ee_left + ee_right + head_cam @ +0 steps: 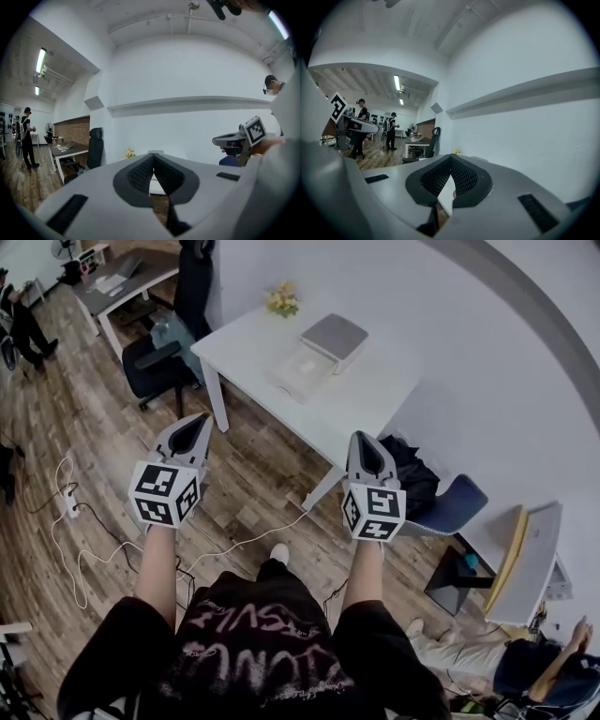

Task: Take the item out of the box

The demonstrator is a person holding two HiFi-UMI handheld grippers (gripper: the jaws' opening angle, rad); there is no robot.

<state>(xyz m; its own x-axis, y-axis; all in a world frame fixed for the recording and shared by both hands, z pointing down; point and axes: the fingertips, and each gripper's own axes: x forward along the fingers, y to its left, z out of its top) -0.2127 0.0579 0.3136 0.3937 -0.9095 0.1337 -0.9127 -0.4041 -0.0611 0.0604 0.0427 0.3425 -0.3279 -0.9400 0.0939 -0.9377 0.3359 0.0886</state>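
Head view, left gripper (202, 420): I am holding it out at 10 o'clock over the wood floor (84, 427), its jaws pressing together on nothing.
Head view, right gripper (362, 439): I am holding it at 2 o'clock, level with the left one and well apart from it, jaws likewise meeting with nothing between them.
Head view, box (319, 352): it is sitting on the white table (375, 395) at 12 o'clock, grey lid to the right of a pale tray; well apart from both grippers. I cannot tell what is lying inside.
Head view, yellow flowers (281, 299): standing at the table's far end, at 11 o'clock from the box.
Left gripper view, jaws: the left gripper (153, 157) is showing ribbed pads touching at their tips, empty.
Left gripper view, surroundings: the flowers (129, 153) are peeking out at 10 o'clock from the tips; the right gripper (220, 139) is floating at 3 o'clock.
Right gripper view, jaws: the right gripper (451, 157) is showing pads closing on each other, holding nothing.
Right gripper view, surroundings: the left gripper (370, 125) is hanging at 9 o'clock, and a black office chair (432, 140) is standing beyond the tips.
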